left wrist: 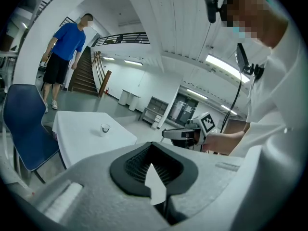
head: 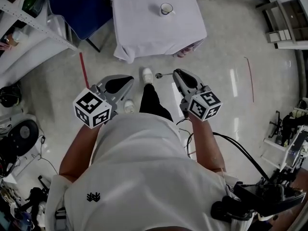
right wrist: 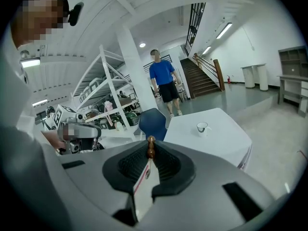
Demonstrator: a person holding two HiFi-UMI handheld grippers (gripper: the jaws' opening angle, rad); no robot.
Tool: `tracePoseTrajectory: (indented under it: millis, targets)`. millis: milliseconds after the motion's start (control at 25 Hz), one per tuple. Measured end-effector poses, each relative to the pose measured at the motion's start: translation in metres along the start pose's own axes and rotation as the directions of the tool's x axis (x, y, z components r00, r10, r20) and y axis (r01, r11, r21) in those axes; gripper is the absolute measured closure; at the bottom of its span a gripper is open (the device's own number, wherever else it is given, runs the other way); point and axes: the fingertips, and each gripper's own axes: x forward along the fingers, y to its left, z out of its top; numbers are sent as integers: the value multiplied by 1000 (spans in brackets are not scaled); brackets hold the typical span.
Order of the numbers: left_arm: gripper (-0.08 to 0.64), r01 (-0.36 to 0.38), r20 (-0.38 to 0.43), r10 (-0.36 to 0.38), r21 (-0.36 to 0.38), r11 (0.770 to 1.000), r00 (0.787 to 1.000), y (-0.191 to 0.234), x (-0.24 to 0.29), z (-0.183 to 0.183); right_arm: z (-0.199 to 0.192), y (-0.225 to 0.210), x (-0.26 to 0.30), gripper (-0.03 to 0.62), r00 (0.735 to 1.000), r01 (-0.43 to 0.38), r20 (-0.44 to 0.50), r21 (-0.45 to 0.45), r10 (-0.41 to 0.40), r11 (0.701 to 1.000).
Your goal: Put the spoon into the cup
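A white cup [head: 166, 8] stands on a table under a white cloth [head: 144, 32], some way ahead of me across the floor. My right gripper [head: 177, 73] is shut on a metal spoon [head: 161, 75], whose bowl sticks out to the left of the jaws. In the right gripper view the spoon [right wrist: 151, 146] shows end-on between the pads, with the cup [right wrist: 202, 127] far beyond. My left gripper [head: 126, 79] is held level beside it, jaws together with nothing in them. The left gripper view shows the cup [left wrist: 105, 128] on the table [left wrist: 82, 134] and the right gripper [left wrist: 185, 134].
A blue chair [head: 82, 4] stands at the table's left. A person in a blue shirt [right wrist: 163, 78] stands behind the table near a staircase. Metal shelving [head: 29, 25] lines the left side, and a shelf unit [head: 288, 18] and cabled equipment [head: 288, 129] stand at the right.
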Motion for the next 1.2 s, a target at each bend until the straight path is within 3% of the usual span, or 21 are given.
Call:
tracePoseTrajectory:
  millis: [640, 1200]
  targets:
    - [555, -126, -12, 126, -36, 991, 992, 119, 105, 94, 129, -179, 137, 549, 999, -30, 34, -17, 31, 999]
    - [555, -233, -37, 231, -72, 970, 972, 178, 168, 135, 157, -312, 242, 549, 1000, -22, -14, 7, 22, 1000]
